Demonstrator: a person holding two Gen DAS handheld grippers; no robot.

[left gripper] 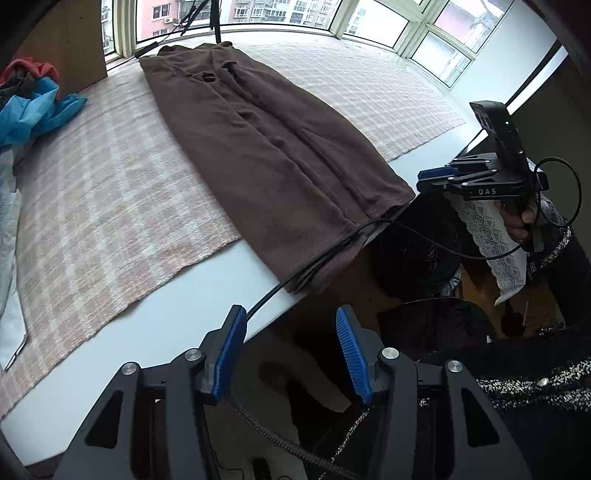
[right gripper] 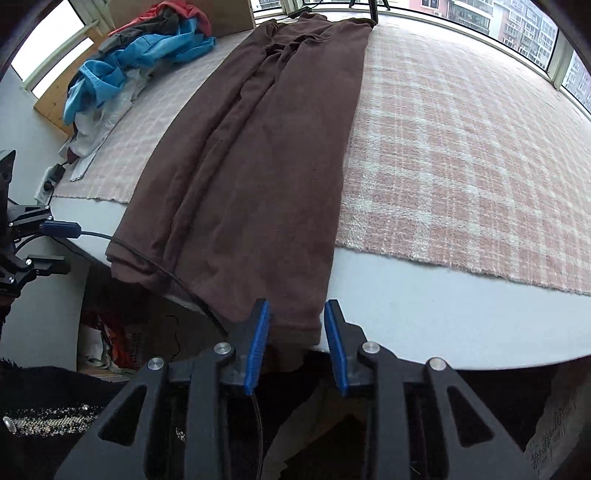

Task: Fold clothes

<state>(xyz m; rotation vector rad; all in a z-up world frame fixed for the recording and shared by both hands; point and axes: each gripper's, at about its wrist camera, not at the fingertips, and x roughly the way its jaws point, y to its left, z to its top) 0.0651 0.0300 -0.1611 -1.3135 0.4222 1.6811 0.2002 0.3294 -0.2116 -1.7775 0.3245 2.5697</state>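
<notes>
A long brown garment lies folded lengthwise on a pink checked cloth over a white table; its near hem hangs over the table's front edge. It also shows in the right wrist view. My left gripper is open and empty, held off the table's front edge, left of the hem. My right gripper is open, just in front of the garment's hanging hem, with nothing between its pads. The right gripper also shows in the left wrist view, and the left gripper at the left edge of the right wrist view.
A heap of blue, red and white clothes lies at the table's far left corner, next to a wooden board. A black cable runs across the garment's hem. Windows line the far side. A tripod leg stands at the back.
</notes>
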